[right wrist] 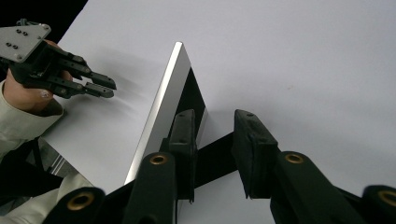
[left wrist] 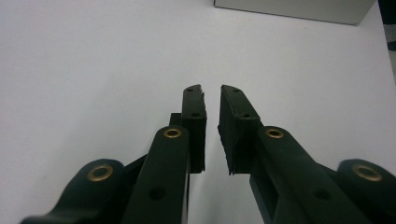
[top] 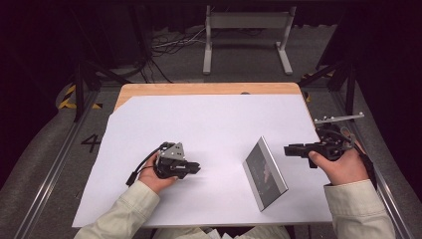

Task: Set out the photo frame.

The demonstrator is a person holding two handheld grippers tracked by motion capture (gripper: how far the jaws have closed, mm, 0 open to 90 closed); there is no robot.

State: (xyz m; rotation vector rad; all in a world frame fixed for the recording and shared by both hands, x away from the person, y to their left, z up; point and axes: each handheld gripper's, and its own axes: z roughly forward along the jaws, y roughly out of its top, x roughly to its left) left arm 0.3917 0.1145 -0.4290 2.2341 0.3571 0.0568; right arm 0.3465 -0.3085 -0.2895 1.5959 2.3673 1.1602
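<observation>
A picture frame [top: 264, 174] with a silver rim and a dark picture stands tilted on the white sheet [top: 209, 124], right of centre. My right gripper [top: 288, 149] hovers just right of its upper end and points left. In the right gripper view, the right gripper [right wrist: 215, 116] is open and holds nothing, close behind the frame's silver edge [right wrist: 163, 107] and black back. My left gripper [top: 196, 168] rests low on the sheet to the frame's left and points at it. Its jaws stand a narrow gap apart, the left gripper [left wrist: 211, 91] open on nothing. The frame's pale edge [left wrist: 289, 9] lies ahead.
The sheet covers most of a wooden table [top: 209, 88]. Behind the table, a grey metal stand [top: 246, 30] and loose cables [top: 169, 45] sit on the floor. Metal rails [top: 50, 169] run along both sides of the table.
</observation>
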